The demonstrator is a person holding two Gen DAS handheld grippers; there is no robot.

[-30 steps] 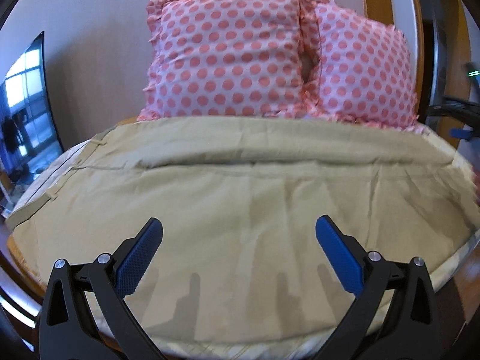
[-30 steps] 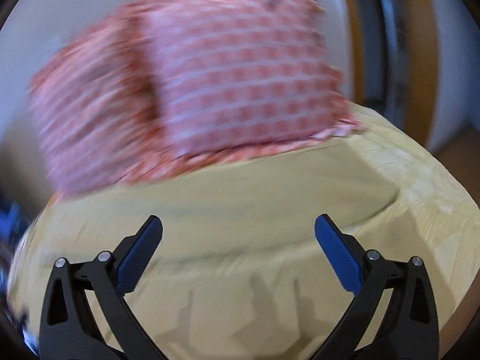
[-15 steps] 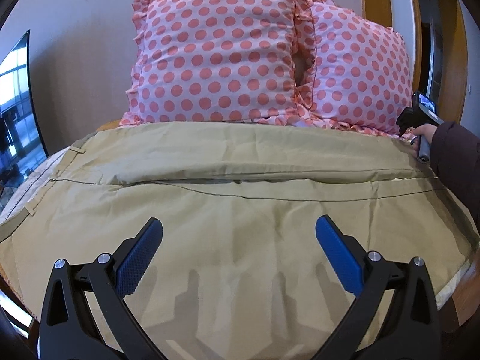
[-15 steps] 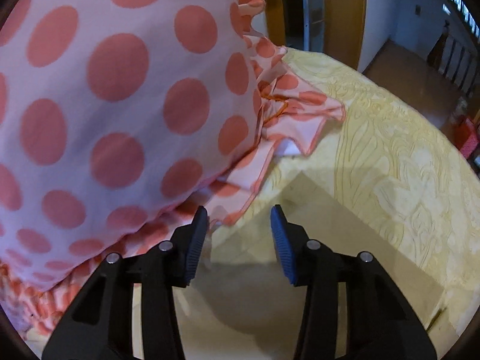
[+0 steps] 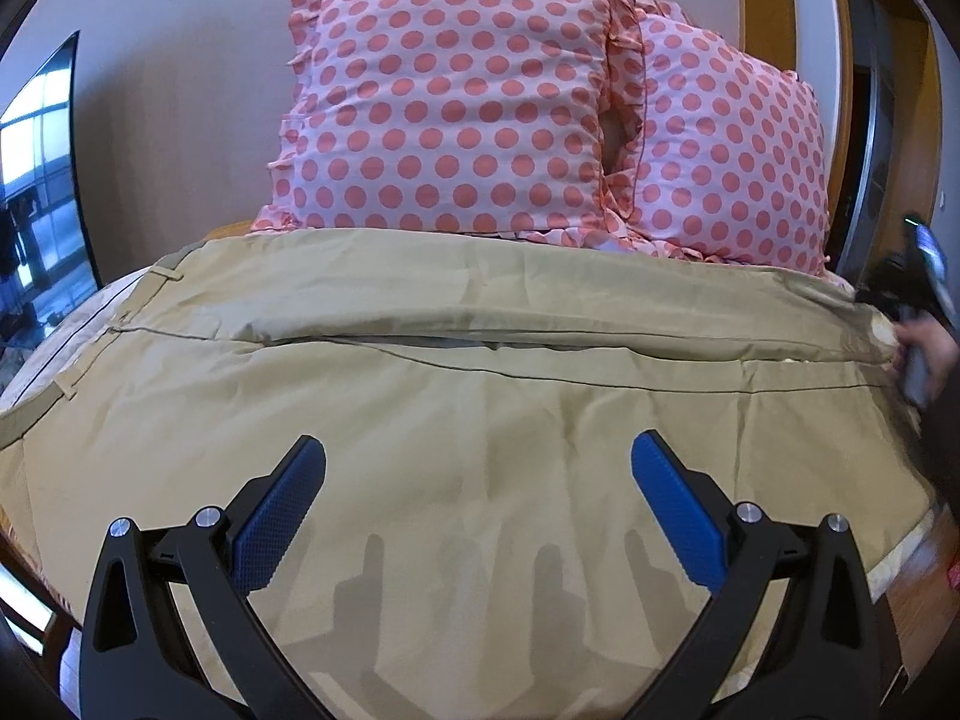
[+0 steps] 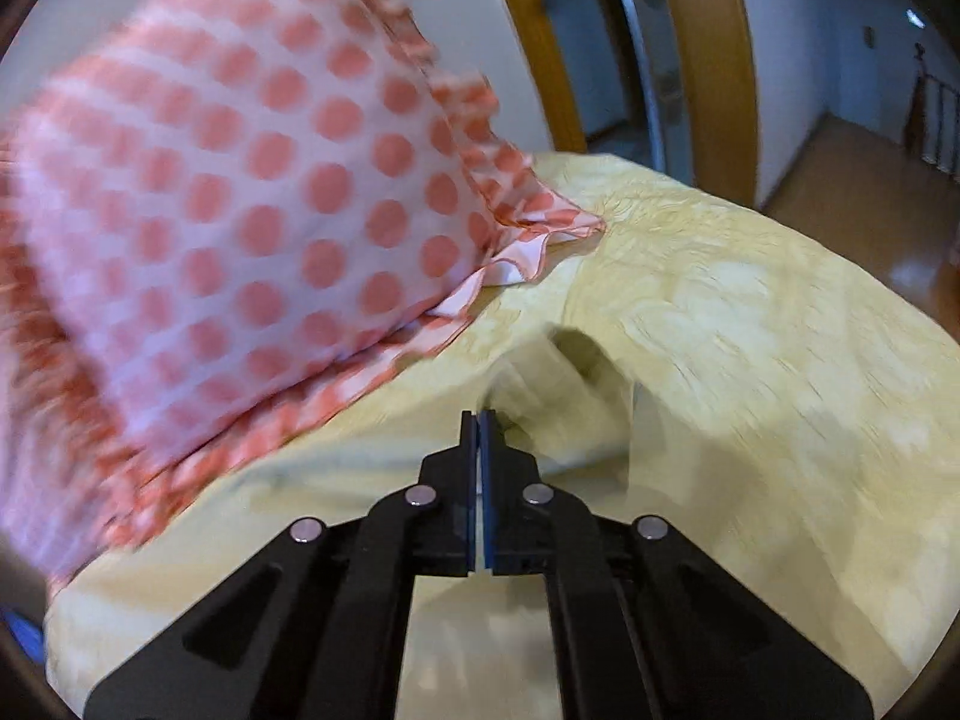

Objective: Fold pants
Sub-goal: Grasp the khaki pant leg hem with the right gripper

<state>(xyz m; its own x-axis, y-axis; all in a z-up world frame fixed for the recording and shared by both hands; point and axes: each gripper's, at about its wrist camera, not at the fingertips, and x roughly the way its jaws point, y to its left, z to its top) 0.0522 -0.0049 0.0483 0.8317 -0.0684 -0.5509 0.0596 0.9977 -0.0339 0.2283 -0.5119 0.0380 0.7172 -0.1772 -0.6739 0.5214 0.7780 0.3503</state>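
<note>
Khaki pants [image 5: 480, 408] lie spread flat across the bed, waistband at the left, legs running right. My left gripper [image 5: 477, 480] is open and empty, hovering over the near leg. My right gripper [image 6: 479, 420] is shut on the far leg's hem [image 6: 558, 372] and lifts that corner off the bedspread; the cloth there is blurred. In the left wrist view the right gripper [image 5: 912, 294] and the hand holding it show at the far right edge of the pants.
Two pink polka-dot pillows [image 5: 456, 114] [image 6: 240, 210] lean against the wall behind the pants. A yellow patterned bedspread [image 6: 750, 324] covers the bed. A wooden door frame [image 6: 714, 60] stands to the right. A dark window [image 5: 42, 180] is at the left.
My right gripper has closed on the far leg's hem corner and pulled back from the pillow, lifting the cloth. My left gripper stays open over the near leg.
</note>
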